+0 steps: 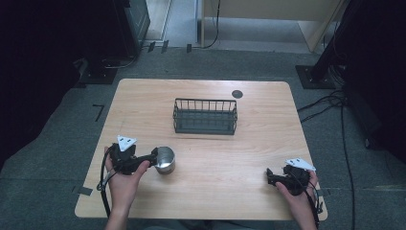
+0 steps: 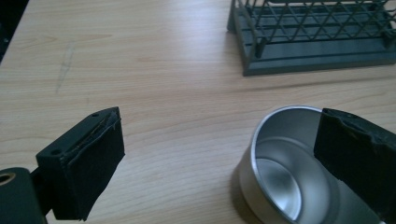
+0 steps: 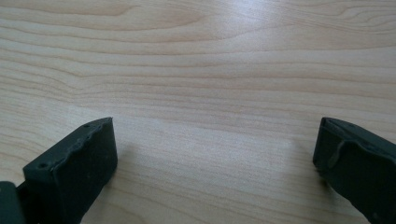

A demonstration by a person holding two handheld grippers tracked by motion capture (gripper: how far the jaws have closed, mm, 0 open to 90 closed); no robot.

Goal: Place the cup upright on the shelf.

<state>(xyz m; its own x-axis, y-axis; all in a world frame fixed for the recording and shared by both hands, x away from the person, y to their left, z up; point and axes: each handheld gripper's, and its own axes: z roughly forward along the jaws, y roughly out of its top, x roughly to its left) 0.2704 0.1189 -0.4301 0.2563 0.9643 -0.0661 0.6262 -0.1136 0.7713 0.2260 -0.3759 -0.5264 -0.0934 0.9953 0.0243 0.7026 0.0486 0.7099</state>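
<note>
A small shiny metal cup (image 1: 165, 159) stands upright and empty on the wooden table (image 1: 230, 158), left of centre near the front. My left gripper (image 1: 154, 157) is open and points right, with its tips at the cup's left side. In the left gripper view the cup (image 2: 280, 163) sits at the lower right, and the right jaw of the left gripper (image 2: 217, 126) covers part of its rim; I cannot tell whether it touches. My right gripper (image 1: 270, 176) rests open near the front right. In the right gripper view the right gripper (image 3: 215, 128) has bare wood between its jaws.
A dark wire basket (image 1: 205, 125) with an empty floor stands at the table's middle back, also seen as the basket (image 2: 317, 42) ahead of the left gripper. A round dark cable port (image 1: 237, 94) lies behind it. Cables and dark stands ring the table on the grey floor.
</note>
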